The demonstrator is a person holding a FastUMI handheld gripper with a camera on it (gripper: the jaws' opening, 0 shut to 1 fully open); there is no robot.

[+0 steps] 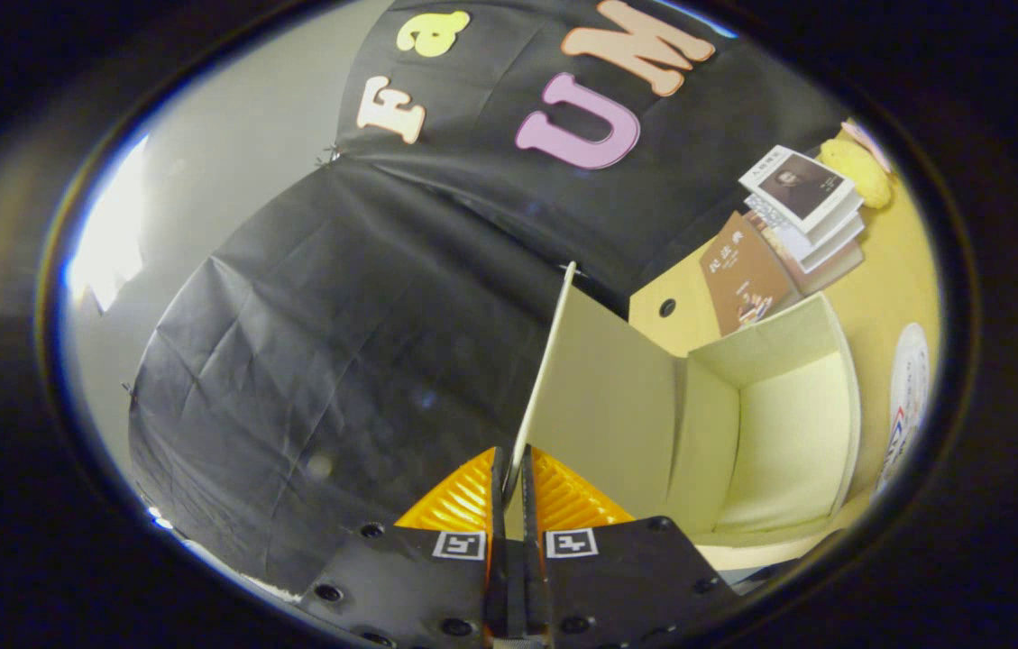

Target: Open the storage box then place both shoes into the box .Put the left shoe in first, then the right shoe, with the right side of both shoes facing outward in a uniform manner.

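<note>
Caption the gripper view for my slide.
Gripper jaws pinch the cream cardboard storage box's lid, swung open.

A black cloth wall (337, 315) with creases in it hangs across the middle. At ten o'clock a pale grey wall (247, 126) shows, with a bright white light (107, 234) at nine o'clock. At three o'clock is a yellow table top (887, 270). A pile of books (802, 212) lies on it at two o'clock, beside a yellow soft thing (856, 171).

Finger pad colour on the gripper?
Orange, ribbed pads on the gripper, clamped on the cream box lid; gripper view.
</note>
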